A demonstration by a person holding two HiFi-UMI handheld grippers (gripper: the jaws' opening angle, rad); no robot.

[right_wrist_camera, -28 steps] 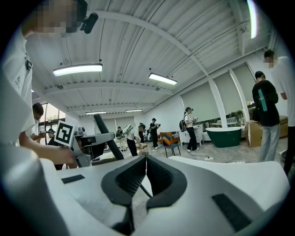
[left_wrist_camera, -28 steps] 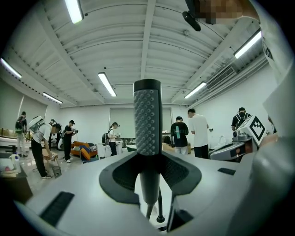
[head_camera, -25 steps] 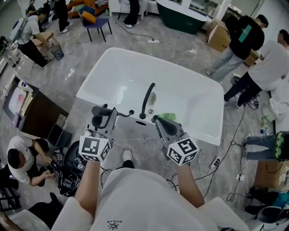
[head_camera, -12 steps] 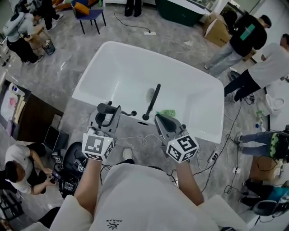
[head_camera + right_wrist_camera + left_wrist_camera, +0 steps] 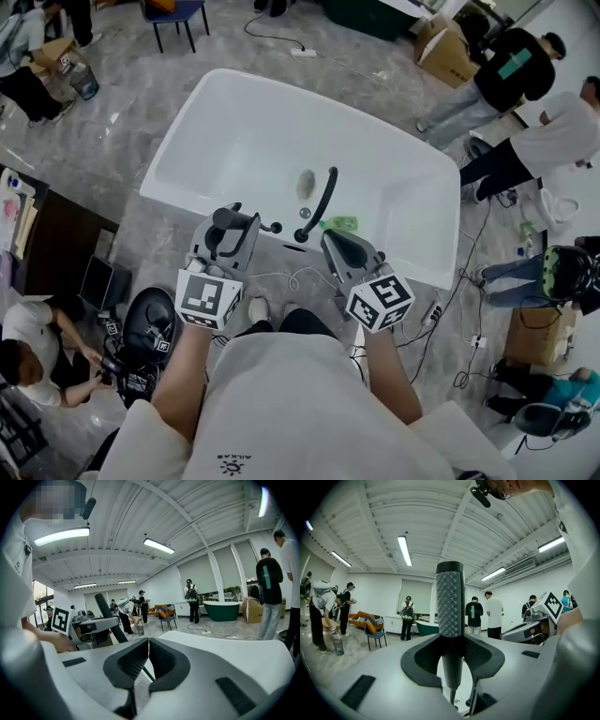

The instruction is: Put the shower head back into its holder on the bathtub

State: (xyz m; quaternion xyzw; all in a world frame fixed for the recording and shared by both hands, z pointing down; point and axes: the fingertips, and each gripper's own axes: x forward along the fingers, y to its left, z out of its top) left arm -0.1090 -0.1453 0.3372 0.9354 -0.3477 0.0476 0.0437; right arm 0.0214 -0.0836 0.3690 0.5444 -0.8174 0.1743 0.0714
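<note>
My left gripper (image 5: 232, 236) is shut on the black shower head (image 5: 225, 218), just short of the white bathtub's (image 5: 281, 89) near rim. In the left gripper view the dotted handle (image 5: 450, 606) stands upright, clamped between the jaws of that gripper (image 5: 452, 654). A thin hose (image 5: 292, 279) loops below the rim between my hands. My right gripper (image 5: 336, 246) hovers at the rim right of the curved black faucet (image 5: 321, 199); its jaws (image 5: 147, 660) are shut with nothing in them. Small black fittings (image 5: 275, 227) sit on the rim between the grippers.
A green item (image 5: 340, 224) lies on the rim beside the faucet. People stand at the upper right (image 5: 511, 66) and crouch at the lower left (image 5: 23, 352). Cables (image 5: 469, 328) trail on the floor right of the tub. A dark cabinet (image 5: 56, 248) stands on the left.
Both grippers have come forward and a little down toward the tub's near rim. The shower head stays in the left gripper, and the right stays shut and empty.
</note>
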